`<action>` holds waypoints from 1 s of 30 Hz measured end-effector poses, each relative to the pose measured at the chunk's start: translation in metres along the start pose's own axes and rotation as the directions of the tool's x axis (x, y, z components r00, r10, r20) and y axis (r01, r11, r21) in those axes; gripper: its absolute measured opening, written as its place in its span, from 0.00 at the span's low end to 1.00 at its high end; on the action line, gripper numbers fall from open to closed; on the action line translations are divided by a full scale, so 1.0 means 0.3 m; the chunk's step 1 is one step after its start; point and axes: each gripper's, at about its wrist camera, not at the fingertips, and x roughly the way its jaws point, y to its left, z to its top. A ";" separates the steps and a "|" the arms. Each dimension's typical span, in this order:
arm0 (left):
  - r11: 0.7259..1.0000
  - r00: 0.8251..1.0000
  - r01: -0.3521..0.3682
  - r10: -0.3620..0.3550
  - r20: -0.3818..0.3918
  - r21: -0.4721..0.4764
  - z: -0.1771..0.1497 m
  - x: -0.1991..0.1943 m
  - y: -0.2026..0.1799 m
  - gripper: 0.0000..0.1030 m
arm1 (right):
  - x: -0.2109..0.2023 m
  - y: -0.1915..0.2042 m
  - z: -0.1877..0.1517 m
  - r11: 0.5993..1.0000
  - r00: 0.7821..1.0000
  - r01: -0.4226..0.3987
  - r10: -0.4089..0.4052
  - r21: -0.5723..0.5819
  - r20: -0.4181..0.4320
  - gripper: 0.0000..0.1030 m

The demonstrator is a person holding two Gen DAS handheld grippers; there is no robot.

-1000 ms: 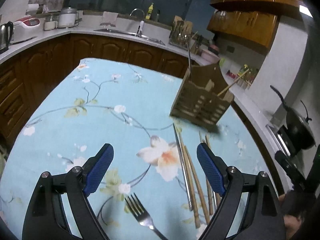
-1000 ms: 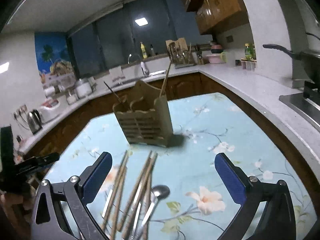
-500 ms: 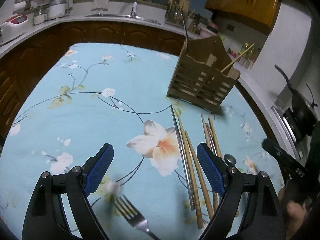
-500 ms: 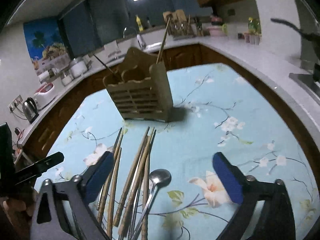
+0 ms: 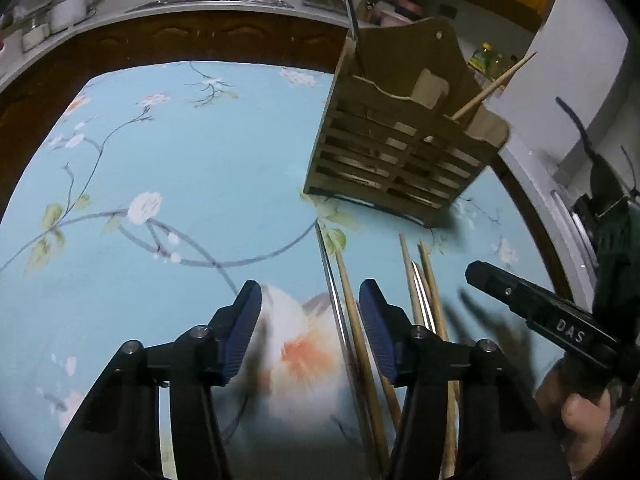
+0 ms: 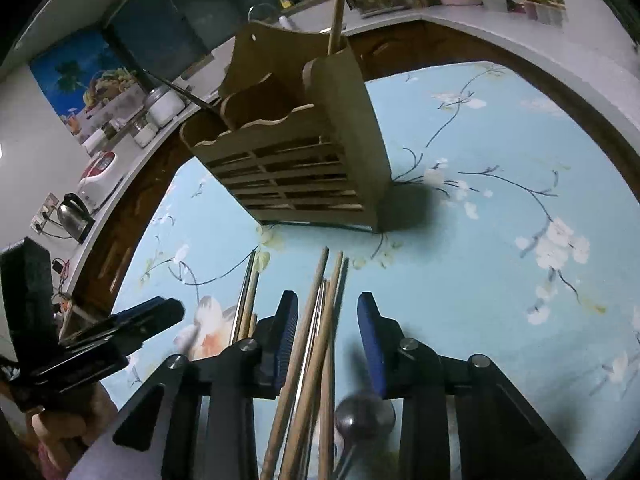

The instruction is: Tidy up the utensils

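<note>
On the surface (image 5: 168, 184), covered in a blue floral cloth, a loose row of chopsticks (image 6: 320, 320) lies flat just in front of the slatted wooden holder (image 6: 296, 168), their long axes running toward it — tips at the holder's base. A spoon (image 6: 362, 414) lies beside them, bowl nearest the right camera. 1 chopstick (image 6: 337, 4) stands tilted in the holder. The right hand-held gripper (image 6: 328, 332) straddles several chopsticks, its jaws closing, pads not yet pressing. The left hand-held gripper (image 5: 310, 326) is closing too — a metal stick and a wooden chopstick (image 5: 352, 320) lie between its pads, untouched.
</note>
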 end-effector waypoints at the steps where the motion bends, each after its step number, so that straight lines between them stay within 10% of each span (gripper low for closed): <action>1: 1.000 1.000 -0.002 0.002 -0.011 0.002 0.011 0.021 -0.002 0.48 | 0.013 -0.001 0.006 1.000 1.000 0.000 0.000 0.000 -0.007 0.30; 20: 0.991 0.995 -0.055 0.064 -0.071 0.123 0.067 0.202 -0.070 0.11 | 0.159 -0.013 0.046 0.999 0.996 0.032 -0.033 -0.017 -0.085 0.08; 30: 0.990 0.997 0.014 -0.005 -0.071 0.137 0.034 0.142 -0.061 0.03 | -0.003 -0.031 0.032 0.999 1.000 -0.025 0.025 0.031 0.011 0.06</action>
